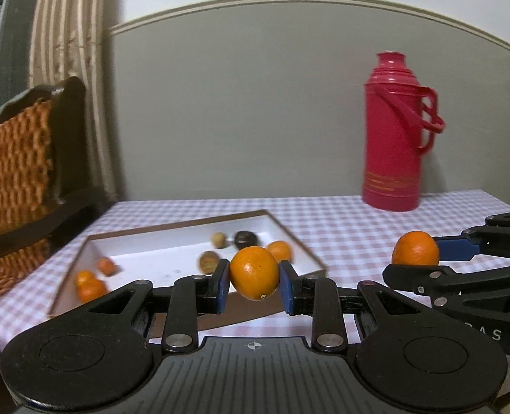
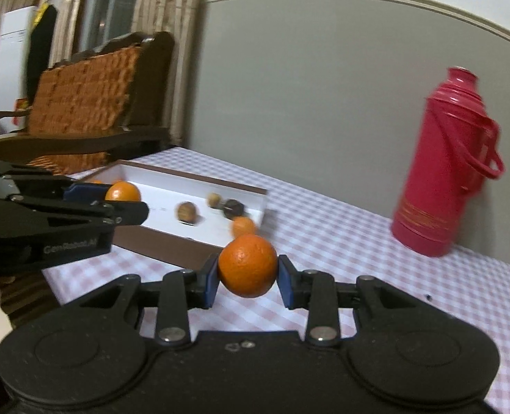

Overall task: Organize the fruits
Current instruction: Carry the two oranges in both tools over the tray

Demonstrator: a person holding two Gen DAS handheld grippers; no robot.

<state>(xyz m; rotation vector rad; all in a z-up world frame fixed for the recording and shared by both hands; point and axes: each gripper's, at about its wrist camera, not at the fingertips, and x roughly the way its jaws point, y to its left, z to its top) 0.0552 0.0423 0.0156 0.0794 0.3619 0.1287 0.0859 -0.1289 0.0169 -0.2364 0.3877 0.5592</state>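
Two oranges are held in the air above the checked tablecloth [image 1: 341, 227], one in each gripper. The left orange [image 1: 254, 273] is round, bright and glossy, with a small stem scar low on its skin; the right orange [image 2: 248, 265] is a deeper orange with a dimpled peel. Behind them a shallow white box [image 1: 144, 252] with a brown rim lies on the cloth and holds several smaller fruits: orange ones near its left end and one at its right side, plus a few brownish and dark pieces in the middle. These are smeared by motion blur, so their kind is hard to make out. A red thermos [image 1: 394, 131] stands upright near the wall, well apart from the box, and a wicker chair [image 1: 16, 169] is cut off at the frame's left edge. The left gripper [image 1: 254, 284] pinches its orange between the blue pads, one pad on each side at the fruit's widest part. The right gripper [image 2: 248, 281] clamps its orange the same way, the fruit bulging above and below the pads and sitting just in front of the box's near wall.
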